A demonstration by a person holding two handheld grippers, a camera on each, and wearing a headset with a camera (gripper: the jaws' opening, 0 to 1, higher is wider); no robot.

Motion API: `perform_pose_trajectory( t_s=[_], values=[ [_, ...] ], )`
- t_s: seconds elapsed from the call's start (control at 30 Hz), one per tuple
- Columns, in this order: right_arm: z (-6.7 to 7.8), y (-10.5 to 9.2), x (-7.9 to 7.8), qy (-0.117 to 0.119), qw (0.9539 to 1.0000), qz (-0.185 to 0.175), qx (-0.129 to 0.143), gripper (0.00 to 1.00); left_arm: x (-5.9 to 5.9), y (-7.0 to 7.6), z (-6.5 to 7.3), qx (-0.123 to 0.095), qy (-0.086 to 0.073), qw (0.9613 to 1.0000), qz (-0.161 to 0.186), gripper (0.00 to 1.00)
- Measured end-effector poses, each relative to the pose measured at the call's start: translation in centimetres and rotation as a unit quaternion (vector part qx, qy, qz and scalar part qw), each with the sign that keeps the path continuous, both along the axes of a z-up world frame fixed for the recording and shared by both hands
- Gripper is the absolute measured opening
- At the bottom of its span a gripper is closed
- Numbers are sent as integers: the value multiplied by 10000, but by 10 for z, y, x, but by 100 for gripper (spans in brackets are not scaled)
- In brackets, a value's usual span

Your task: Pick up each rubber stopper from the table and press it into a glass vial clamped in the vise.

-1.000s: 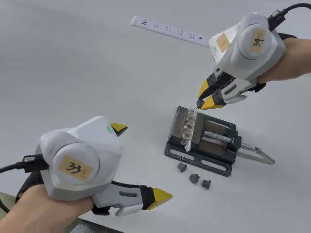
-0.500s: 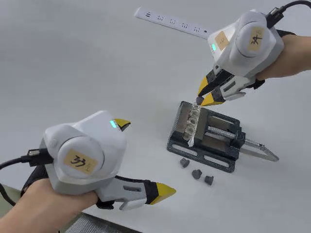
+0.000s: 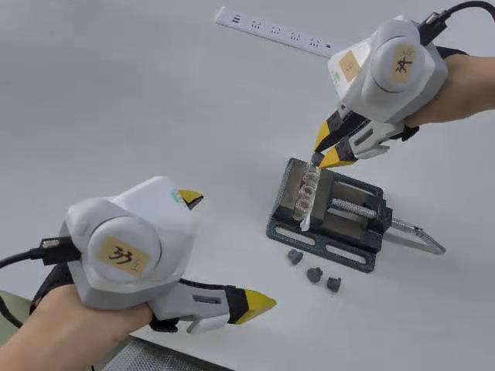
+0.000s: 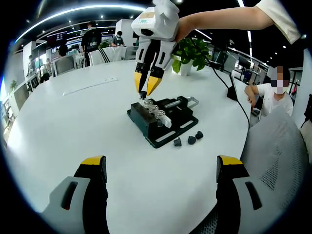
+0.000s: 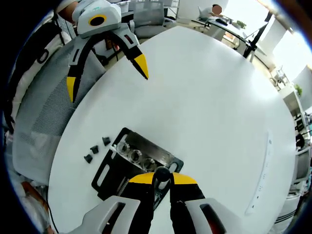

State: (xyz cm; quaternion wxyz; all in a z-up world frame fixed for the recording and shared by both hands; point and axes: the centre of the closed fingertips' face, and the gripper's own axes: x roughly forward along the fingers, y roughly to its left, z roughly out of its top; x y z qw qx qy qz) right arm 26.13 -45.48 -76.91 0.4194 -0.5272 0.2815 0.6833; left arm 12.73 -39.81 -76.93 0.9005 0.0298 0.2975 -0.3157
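Pinching a dark rubber stopper (image 5: 162,174) between its tips, the right claw (image 3: 316,159) is now lower than one second ago. It stands directly above the end glass vial (image 3: 312,176) of the row clamped in the vise (image 3: 352,232). The stopper seems almost to touch the vial mouth just under the tips, so I judge that the pressing is about to begin. Three more stoppers (image 3: 313,273) lie on the tabletop (image 3: 116,116), on the far side of the vise from this claw. The left claw (image 3: 227,252) is wide open and empty, well apart from the vise.
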Motion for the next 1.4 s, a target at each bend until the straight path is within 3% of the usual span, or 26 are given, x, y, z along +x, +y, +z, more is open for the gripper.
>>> perform_pose_trajectory(
  t_s=[0.33,0.57,0.83,1.27,1.4],
  values=[
    [-1,-1,1,-55,10000,7,-61,6,1,-1,0,-22,-3,10000,12,93],
    [-1,1,0,-15,9987,-512,-40,5,2,-1,0,-54,-20,10000,22,93],
    [-3,1,0,-142,9958,-890,142,4,2,-3,1,-90,-42,9999,30,93],
    [-2,1,-1,-176,9811,-1725,861,4,3,-3,0,-125,-43,9999,49,92],
    [-3,1,0,-164,9740,-2006,1042,4,3,-2,1,-135,-50,9999,65,92]
  ],
)
